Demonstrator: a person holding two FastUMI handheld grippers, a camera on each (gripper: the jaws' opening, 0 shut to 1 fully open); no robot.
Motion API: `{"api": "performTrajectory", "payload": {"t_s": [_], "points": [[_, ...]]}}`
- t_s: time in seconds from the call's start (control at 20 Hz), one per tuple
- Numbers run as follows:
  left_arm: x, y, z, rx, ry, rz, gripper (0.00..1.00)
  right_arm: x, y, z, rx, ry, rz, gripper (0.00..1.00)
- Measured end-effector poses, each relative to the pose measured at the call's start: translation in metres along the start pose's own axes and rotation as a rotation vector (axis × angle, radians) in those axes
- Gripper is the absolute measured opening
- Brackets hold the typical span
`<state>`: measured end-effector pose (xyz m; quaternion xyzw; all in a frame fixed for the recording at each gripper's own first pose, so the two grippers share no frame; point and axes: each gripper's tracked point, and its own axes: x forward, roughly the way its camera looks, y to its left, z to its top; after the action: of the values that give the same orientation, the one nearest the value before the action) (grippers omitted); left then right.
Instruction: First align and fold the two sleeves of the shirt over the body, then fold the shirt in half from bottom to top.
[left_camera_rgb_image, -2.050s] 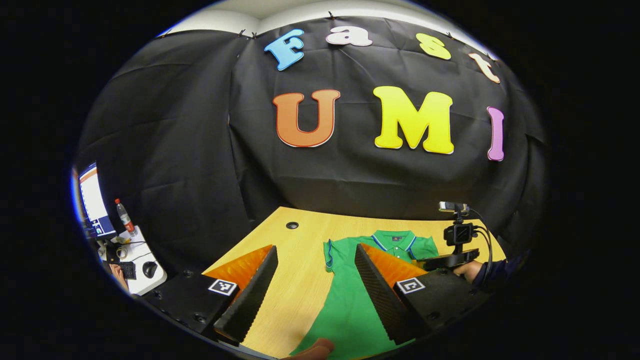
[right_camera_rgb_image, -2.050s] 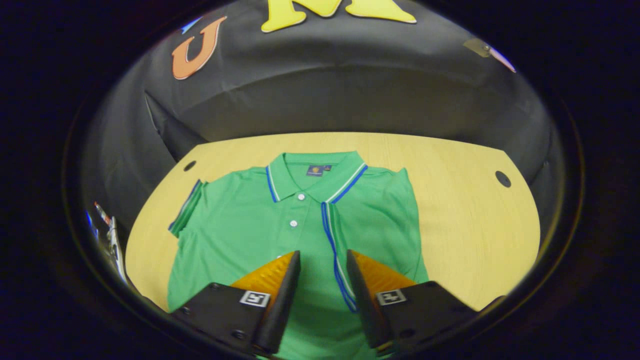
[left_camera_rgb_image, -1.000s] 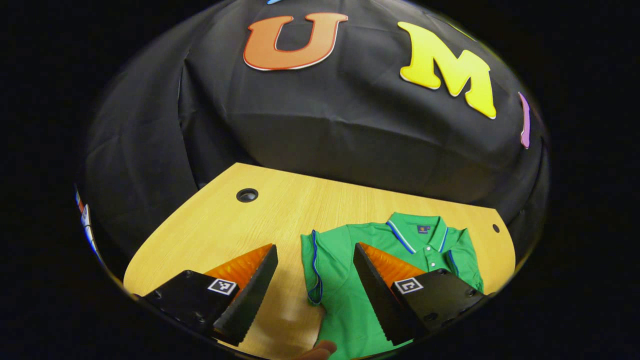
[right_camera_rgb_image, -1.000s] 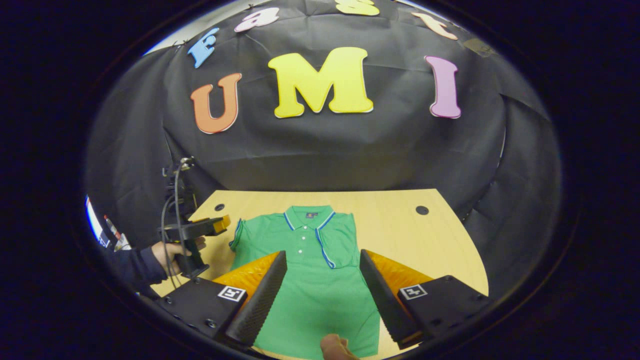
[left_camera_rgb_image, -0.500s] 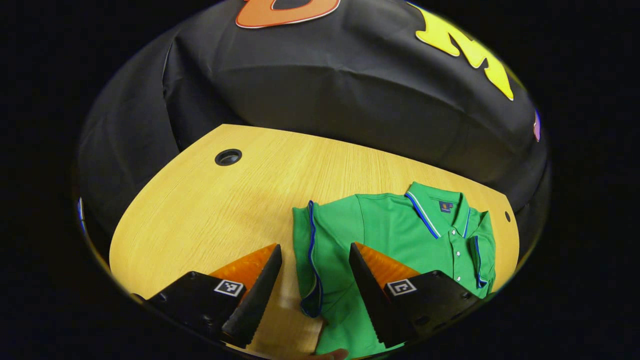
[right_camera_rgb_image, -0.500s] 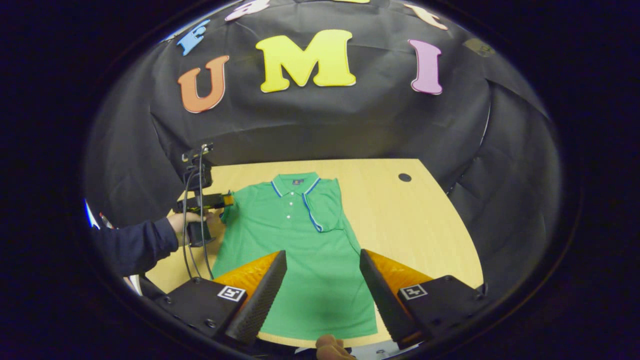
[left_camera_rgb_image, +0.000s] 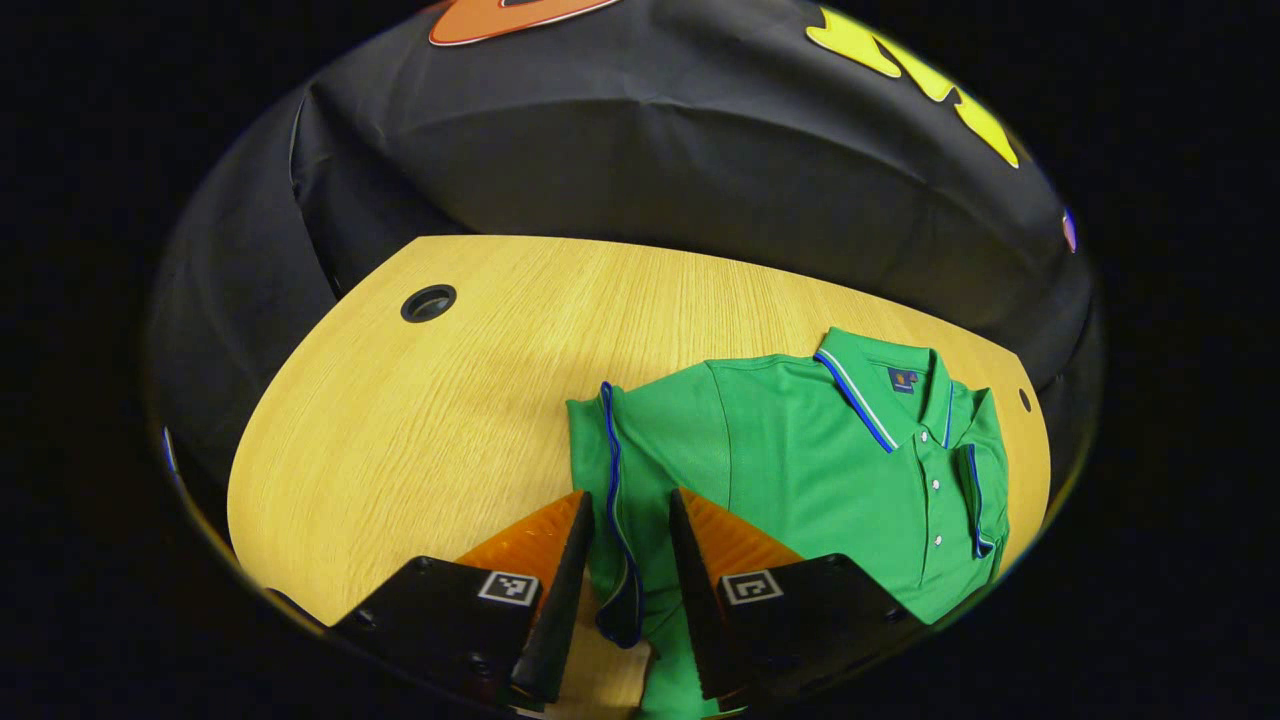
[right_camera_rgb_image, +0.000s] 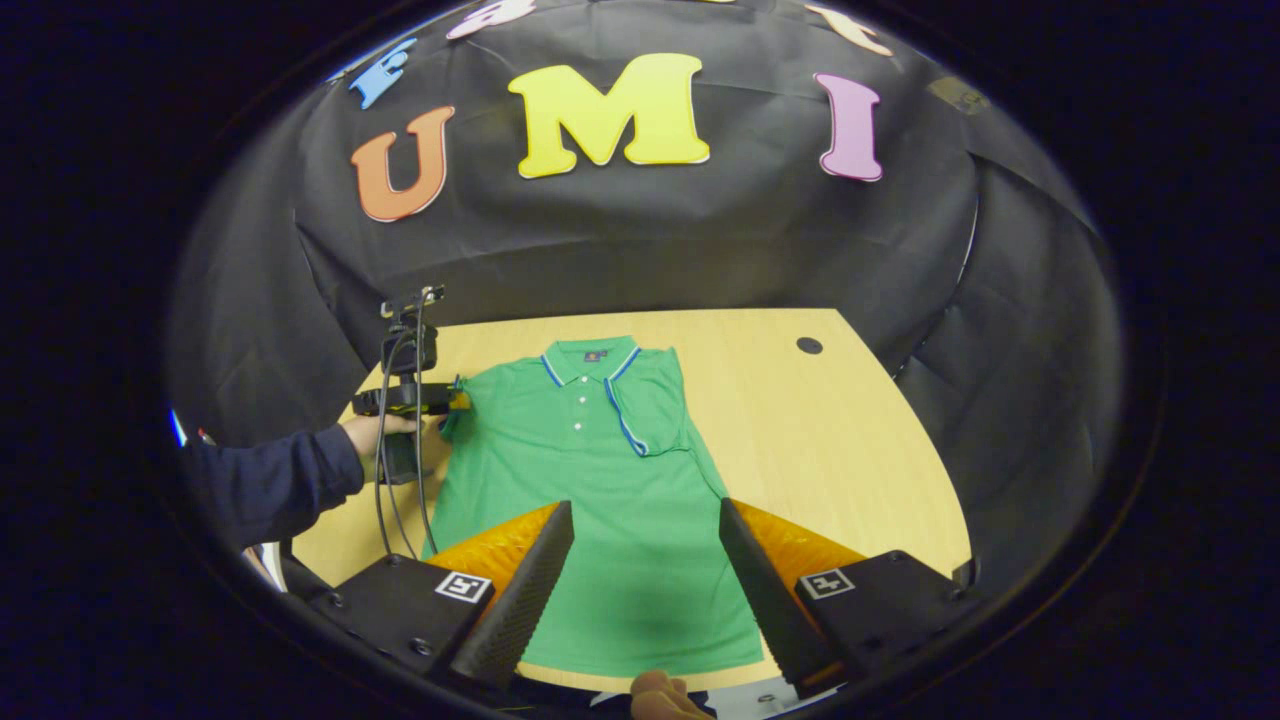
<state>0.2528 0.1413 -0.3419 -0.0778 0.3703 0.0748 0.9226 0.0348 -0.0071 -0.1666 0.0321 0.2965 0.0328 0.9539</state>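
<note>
Since half a second ago the left gripper (left_camera_rgb_image: 622, 560) has dropped toward the desk (left_camera_rgb_image: 420, 420) and its jaws have narrowed around the blue-trimmed left sleeve (left_camera_rgb_image: 610, 500); whether they already pinch the cloth, I cannot quite tell. The right gripper (right_camera_rgb_image: 645, 580) hangs above the lower hem, jaws wide, holding nothing. The green shirt (right_camera_rgb_image: 590, 500) lies flat mid-desk, collar toward the far edge, its right sleeve (right_camera_rgb_image: 650, 410) already folded over the body. A shallow bite could catch only the trim and let the sleeve slip; dragging could skew the body. The collar label (left_camera_rgb_image: 901, 379) is too small to read.
</note>
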Motion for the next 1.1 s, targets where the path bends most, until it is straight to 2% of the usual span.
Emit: {"api": "performTrajectory", "payload": {"t_s": [0.15,0.2,0.25,0.55,0.85,0.9,1.0,1.05,1.1], "points": [[0.001,0.004,0.000,0.014,0.018,0.007,0.36,0.004,0.001,-0.003,0.002,0.011,0.003,0.96],[0.000,0.006,0.001,0.023,0.024,0.009,0.34,0.005,0.001,-0.004,0.007,0.017,0.007,0.92],[0.001,0.007,0.002,0.032,0.028,0.012,0.28,0.006,0.002,-0.005,0.014,0.021,0.008,0.96],[0.001,0.009,0.001,0.067,0.043,0.029,0.09,0.008,-0.004,-0.004,0.035,0.025,0.019,0.96],[-0.011,0.004,0.020,0.134,0.016,0.043,0.04,0.005,-0.007,0.008,0.063,-0.001,0.056,0.95],[-0.015,-0.002,0.025,0.141,0.006,0.034,0.04,0.004,-0.009,0.010,0.068,-0.008,0.059,0.92],[-0.023,-0.012,0.035,0.165,-0.017,0.029,0.04,0.003,-0.012,0.013,0.084,-0.015,0.068,0.95],[-0.027,-0.019,0.039,0.176,-0.029,0.024,0.04,0.002,-0.014,0.012,0.098,-0.014,0.074,0.92],[-0.030,-0.028,0.042,0.186,-0.037,0.014,0.04,0.001,-0.016,0.012,0.111,-0.012,0.076,0.96]]}}
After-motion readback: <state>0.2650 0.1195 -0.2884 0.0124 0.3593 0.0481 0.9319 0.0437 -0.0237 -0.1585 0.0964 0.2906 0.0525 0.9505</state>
